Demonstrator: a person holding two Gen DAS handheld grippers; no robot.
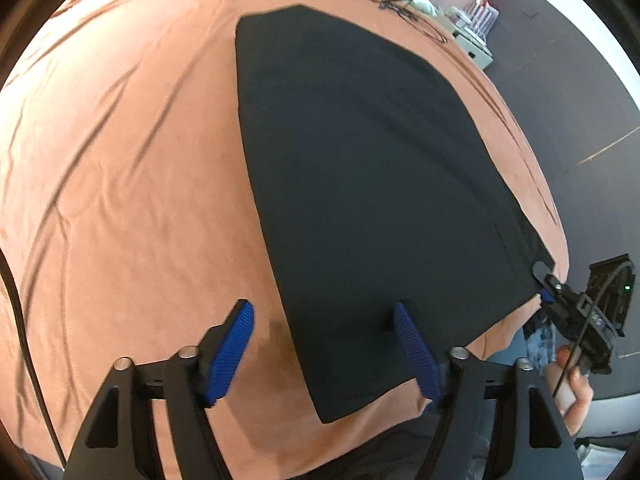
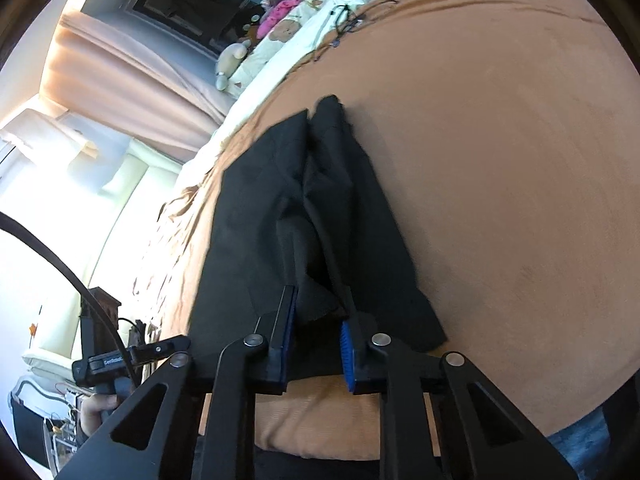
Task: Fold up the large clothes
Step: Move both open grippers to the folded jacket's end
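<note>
A large black garment (image 1: 360,184) lies flat on an orange bedspread (image 1: 120,168). My left gripper (image 1: 324,322) is open, hovering over the garment's near left edge, one blue pad on each side of that edge. My right gripper (image 1: 546,284) shows at the garment's near right corner. In the right wrist view the right gripper (image 2: 318,320) is shut on a bunched fold of the black garment (image 2: 320,200), which rises between its blue pads (image 2: 346,350). The left gripper (image 2: 132,356) shows at the lower left there, held in a hand.
The orange bedspread (image 2: 500,160) covers a bed. White bedding (image 2: 280,56) with a tangle of black cables (image 1: 400,2) lies at the far end. A dark floor (image 1: 560,80) and boxes (image 1: 474,46) lie beyond the right bed edge. Curtains (image 2: 132,80) and a bright window are at left.
</note>
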